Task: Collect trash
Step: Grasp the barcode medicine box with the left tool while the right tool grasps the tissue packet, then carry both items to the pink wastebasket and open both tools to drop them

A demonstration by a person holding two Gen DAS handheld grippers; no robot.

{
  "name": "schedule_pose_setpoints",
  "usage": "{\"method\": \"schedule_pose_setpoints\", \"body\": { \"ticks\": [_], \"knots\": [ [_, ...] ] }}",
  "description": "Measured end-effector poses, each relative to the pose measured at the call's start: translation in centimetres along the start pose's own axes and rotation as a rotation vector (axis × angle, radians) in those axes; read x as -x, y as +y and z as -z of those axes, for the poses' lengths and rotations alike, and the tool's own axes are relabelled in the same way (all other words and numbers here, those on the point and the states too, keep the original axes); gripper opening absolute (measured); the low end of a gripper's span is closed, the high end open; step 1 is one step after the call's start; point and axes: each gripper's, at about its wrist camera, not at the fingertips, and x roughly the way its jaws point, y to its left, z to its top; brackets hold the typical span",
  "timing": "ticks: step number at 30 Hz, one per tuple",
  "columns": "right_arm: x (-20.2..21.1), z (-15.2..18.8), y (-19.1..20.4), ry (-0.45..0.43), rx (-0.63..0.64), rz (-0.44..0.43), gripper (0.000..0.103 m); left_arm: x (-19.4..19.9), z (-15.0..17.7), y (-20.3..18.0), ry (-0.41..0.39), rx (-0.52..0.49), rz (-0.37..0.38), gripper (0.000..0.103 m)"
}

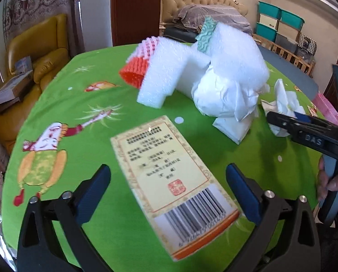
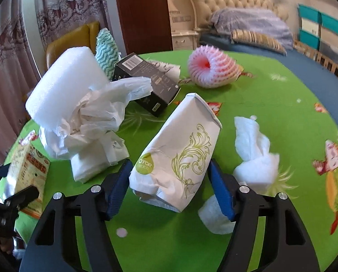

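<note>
A cream and orange box (image 1: 160,149) with a barcode lies flat on the green tablecloth (image 1: 62,104). My left gripper (image 1: 168,169) straddles it, open, with a gap showing at the left pad. In the right wrist view a white paper packet (image 2: 182,131) printed with a green ornament lies slanted between the blue pads of my right gripper (image 2: 170,162). Both pads rest against its sides, so the gripper is shut on it. The same box (image 2: 26,167) shows at the lower left there.
A pile of white foam (image 1: 234,54), a plastic bag (image 2: 101,113), a black box (image 2: 150,83), a pink fruit net (image 2: 209,68), an orange net (image 1: 132,72) and crumpled tissues (image 2: 253,158) crowd the round table. A yellow armchair (image 1: 39,52) and a bed (image 2: 248,22) stand beyond its edge.
</note>
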Motion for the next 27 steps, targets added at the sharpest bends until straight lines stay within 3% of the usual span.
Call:
{"method": "schedule_pose_setpoints", "body": {
  "ticks": [2, 4, 6, 13, 20, 27],
  "knots": [
    [0.7, 0.2, -0.4, -0.022, -0.001, -0.009, 0.064, -0.1, 0.0, 0.3, -0.001, 0.02, 0.023, 0.077],
    [1.5, 0.4, -0.5, -0.044, 0.018, -0.028, 0.064, 0.0, -0.3, 1.0, -0.019, 0.043, 0.04, 0.059],
    [2.3, 0.5, -0.4, -0.063, 0.025, -0.043, 0.064, 0.4, -0.2, 1.5, -0.031, 0.06, 0.054, 0.05],
    [5.7, 0.2, 0.1, -0.179, 0.061, -0.078, 0.064, 3.2, -0.2, 1.6, -0.136, 0.048, 0.024, 0.048],
    [8.2, 0.0, -1.1, -0.238, 0.049, -0.072, 0.064, 6.0, -1.4, -0.1, -0.232, -0.007, 0.043, 0.048],
    [10.2, 0.5, -3.7, -0.268, 0.042, -0.016, 0.064, 6.1, -4.0, -4.1, -0.273, -0.049, 0.125, 0.048]
  ]
}}
